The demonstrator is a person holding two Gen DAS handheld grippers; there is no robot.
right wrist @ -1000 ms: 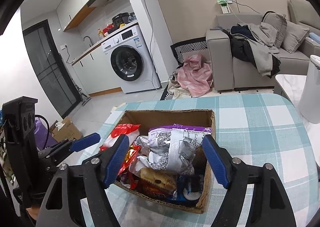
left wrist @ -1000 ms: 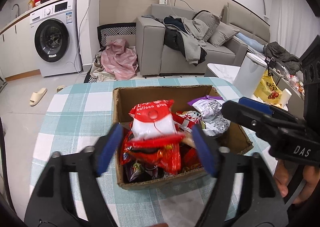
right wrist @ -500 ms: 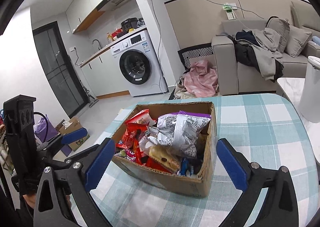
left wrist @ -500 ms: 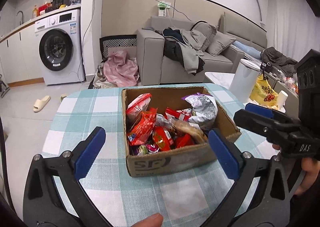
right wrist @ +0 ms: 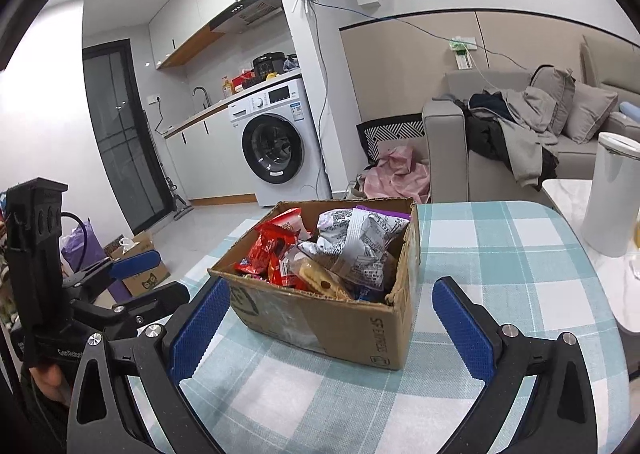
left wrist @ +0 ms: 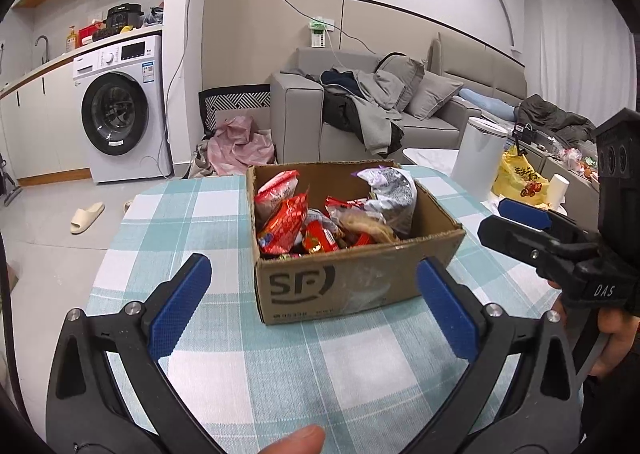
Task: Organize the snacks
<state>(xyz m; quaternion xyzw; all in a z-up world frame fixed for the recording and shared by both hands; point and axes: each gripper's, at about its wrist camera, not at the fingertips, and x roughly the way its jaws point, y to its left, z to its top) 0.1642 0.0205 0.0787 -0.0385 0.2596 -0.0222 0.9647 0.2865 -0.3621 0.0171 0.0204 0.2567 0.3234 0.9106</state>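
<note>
The left gripper (left wrist: 314,308) is held low and near, its two blue-padded fingers (left wrist: 178,304) spread wide with nothing between them. A fingertip (left wrist: 294,440) of the holding hand shows at the near edge of the left wrist view. The right gripper (right wrist: 332,328) likewise stands wide apart and empty, fingers (right wrist: 464,328) pointing forward. Each gripper appears in the other's view, off to the side: the right one at the right, gripped by the right hand (left wrist: 614,338), the left one at the left.

left gripper (left wrist: 314,310) jaws wide, empty | cardboard box (left wrist: 348,282) — snacks (left wrist: 288,226) inside, perhaps full
</note>
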